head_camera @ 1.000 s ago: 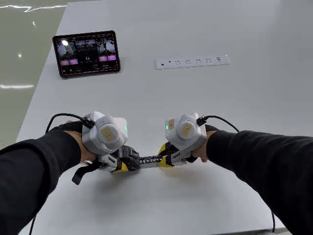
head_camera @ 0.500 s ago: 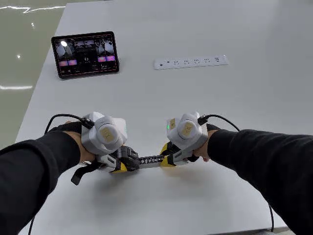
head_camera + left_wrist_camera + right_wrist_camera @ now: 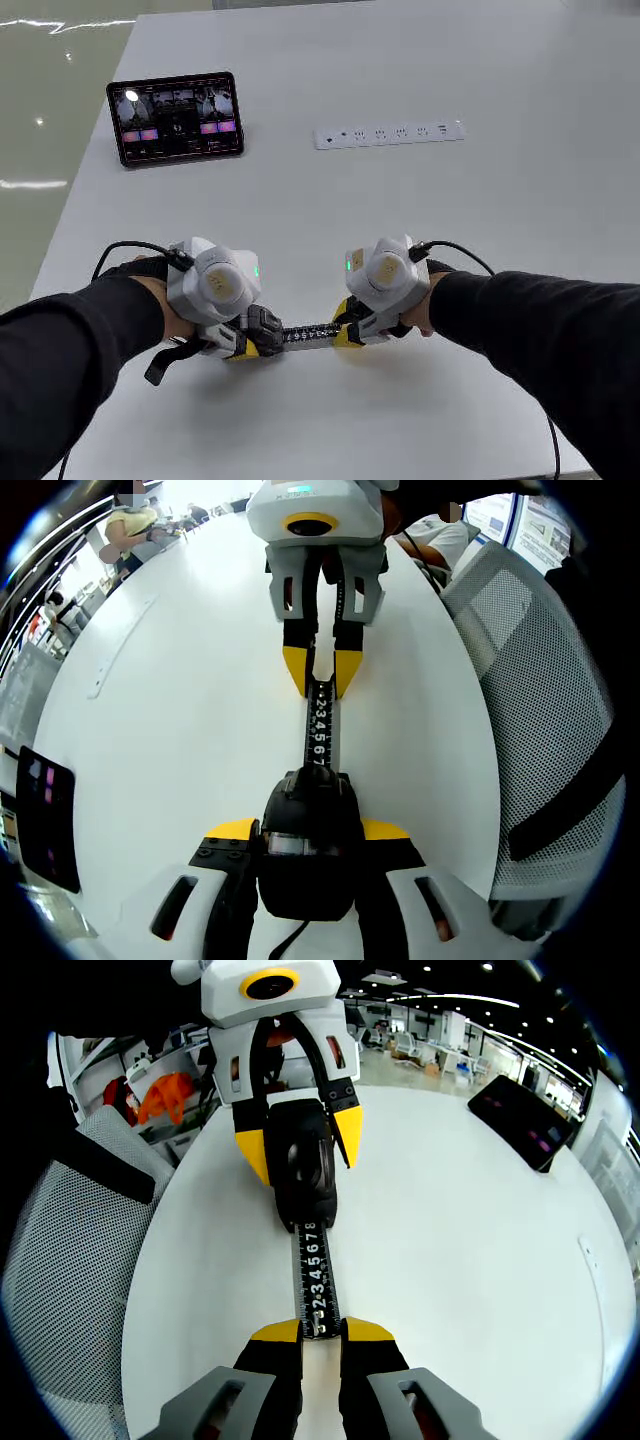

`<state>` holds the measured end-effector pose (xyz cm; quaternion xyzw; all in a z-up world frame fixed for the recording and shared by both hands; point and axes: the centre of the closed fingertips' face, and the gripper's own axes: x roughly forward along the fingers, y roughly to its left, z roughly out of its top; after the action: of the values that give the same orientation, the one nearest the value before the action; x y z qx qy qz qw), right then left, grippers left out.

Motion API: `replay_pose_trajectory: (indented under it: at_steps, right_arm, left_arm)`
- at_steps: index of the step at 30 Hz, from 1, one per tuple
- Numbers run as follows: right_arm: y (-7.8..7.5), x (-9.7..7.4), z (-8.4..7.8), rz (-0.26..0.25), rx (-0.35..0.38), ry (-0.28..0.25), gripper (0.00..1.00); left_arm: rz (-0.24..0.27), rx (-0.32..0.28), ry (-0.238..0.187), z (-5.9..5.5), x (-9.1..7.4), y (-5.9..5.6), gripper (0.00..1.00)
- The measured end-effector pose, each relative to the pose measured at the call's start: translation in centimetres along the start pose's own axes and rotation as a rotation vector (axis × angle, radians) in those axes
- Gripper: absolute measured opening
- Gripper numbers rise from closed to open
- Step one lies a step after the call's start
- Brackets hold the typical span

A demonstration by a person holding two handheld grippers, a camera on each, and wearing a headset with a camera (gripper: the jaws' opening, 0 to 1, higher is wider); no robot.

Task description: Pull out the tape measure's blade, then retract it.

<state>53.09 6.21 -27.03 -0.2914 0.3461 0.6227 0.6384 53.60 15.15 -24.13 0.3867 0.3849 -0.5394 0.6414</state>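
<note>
A black tape measure case (image 3: 264,330) rests low on the white table (image 3: 400,200), and my left gripper (image 3: 243,343) is shut on it; the case (image 3: 308,840) sits between yellow-tipped jaws. Its numbered blade (image 3: 308,332) runs a short way rightward to my right gripper (image 3: 344,334), which is shut on the blade's tip. In the left gripper view the blade (image 3: 317,726) leads up to the right gripper (image 3: 319,671). In the right gripper view the blade (image 3: 313,1275) stretches from my right gripper (image 3: 320,1334) to the case (image 3: 303,1165) in the left gripper (image 3: 298,1142).
A tablet (image 3: 176,116) with a lit screen stands at the table's far left. A white power strip (image 3: 390,134) lies at the far middle. Cables trail from both grippers. A mesh office chair (image 3: 540,730) stands beside the table edge.
The two grippers have drawn slightly further apart, and a little more of the blade shows between them. The head camera has shifted a bit.
</note>
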Motion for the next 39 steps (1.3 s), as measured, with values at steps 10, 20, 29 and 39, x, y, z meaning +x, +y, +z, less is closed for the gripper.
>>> replay_pose_trajectory:
  at_steps: [10,20,29,39]
  right_arm:
    - [0.1,-0.2,-0.4,-0.001,0.002,0.005,0.09]
    - [0.2,-0.6,-0.8,0.001,0.007,0.011,0.09]
    - [0.0,-1.0,-1.4,-0.003,0.008,0.021,0.09]
    - [0.0,-1.5,-1.8,-0.003,0.013,0.026,0.09]
  left_arm:
    - [0.001,0.006,0.004,-0.1,0.0,0.0,0.32]
    - [0.001,0.003,0.003,-0.1,0.0,0.0,0.32]
    - [0.003,0.0,0.002,-0.1,0.1,0.0,0.32]
    - [0.009,-0.006,0.0,-0.1,0.0,0.0,0.32]
